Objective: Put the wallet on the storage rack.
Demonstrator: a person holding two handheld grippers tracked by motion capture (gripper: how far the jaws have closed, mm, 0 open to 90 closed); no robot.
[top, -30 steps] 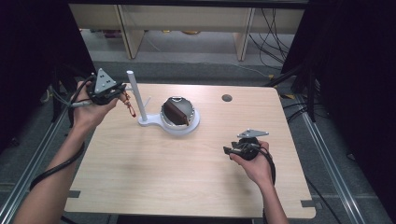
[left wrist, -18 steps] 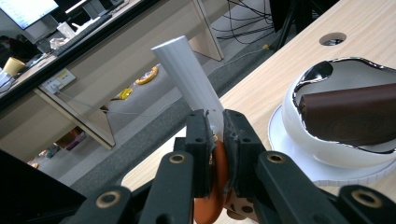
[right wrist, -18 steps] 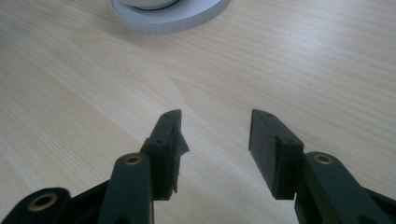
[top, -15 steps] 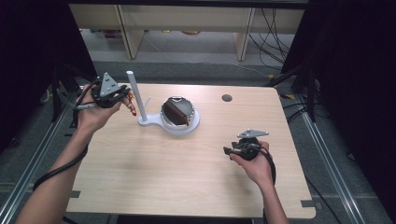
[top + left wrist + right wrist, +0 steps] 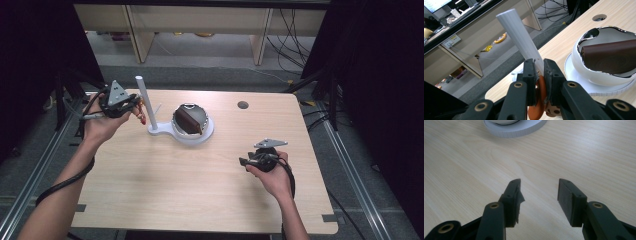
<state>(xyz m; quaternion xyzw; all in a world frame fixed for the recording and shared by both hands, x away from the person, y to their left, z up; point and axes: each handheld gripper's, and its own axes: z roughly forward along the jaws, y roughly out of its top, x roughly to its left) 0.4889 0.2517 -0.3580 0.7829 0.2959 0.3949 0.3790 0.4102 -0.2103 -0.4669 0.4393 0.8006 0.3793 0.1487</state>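
My left gripper (image 5: 138, 104) is held above the table's far left corner, shut on a small orange beaded piece (image 5: 142, 117) that dangles below the jaws. In the left gripper view the orange piece (image 5: 535, 112) is pinched between the jaws (image 5: 539, 65), right in front of the white upright post (image 5: 520, 35). The post (image 5: 144, 102) rises from a white base (image 5: 176, 136) that carries a chrome-rimmed white bowl (image 5: 200, 111) with a brown roll (image 5: 188, 121) in it. My right gripper (image 5: 245, 161) rests low at the table's right, open with nothing between its jaws (image 5: 539, 188).
The light wooden table (image 5: 190, 195) has a round cable hole (image 5: 243, 105) at the back right. Metal frame rails run along both sides. A shelf and cables lie on the floor beyond the far edge. The white base's rim (image 5: 516, 130) lies ahead of my right gripper.
My left hand has shifted slightly toward the white post with the orange piece still in its jaws. The right hand has kept still.
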